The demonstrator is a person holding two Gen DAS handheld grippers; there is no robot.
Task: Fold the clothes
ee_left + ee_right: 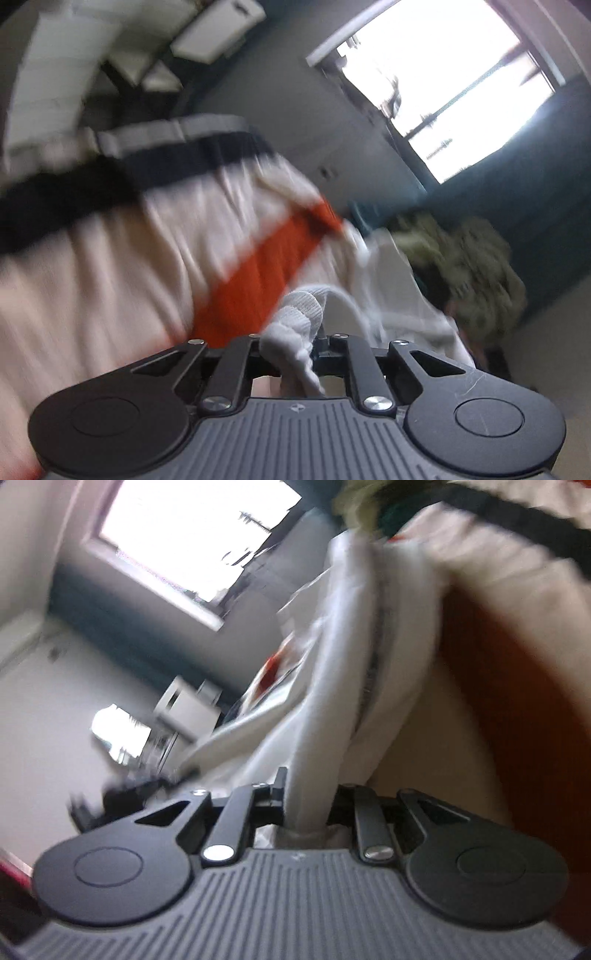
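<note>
Both views are tilted and motion-blurred. My left gripper [291, 354] is shut on a ribbed white edge of a white garment [299, 314] that bunches between its jaws. My right gripper [306, 805] is shut on a fold of the same white garment [332, 686], which stretches up and away from it. The fingertips of both grippers are hidden by cloth. Behind the garment lies a cream spread with an orange band [258, 273] and a black stripe [110, 184].
A bright window [454, 85] [192, 535] fills the far wall above dark teal panelling. An olive patterned heap of cloth [469, 266] lies right of the garment. White boxes or furniture [207, 33] stand at the back left. A pale box [184, 709] shows in the right wrist view.
</note>
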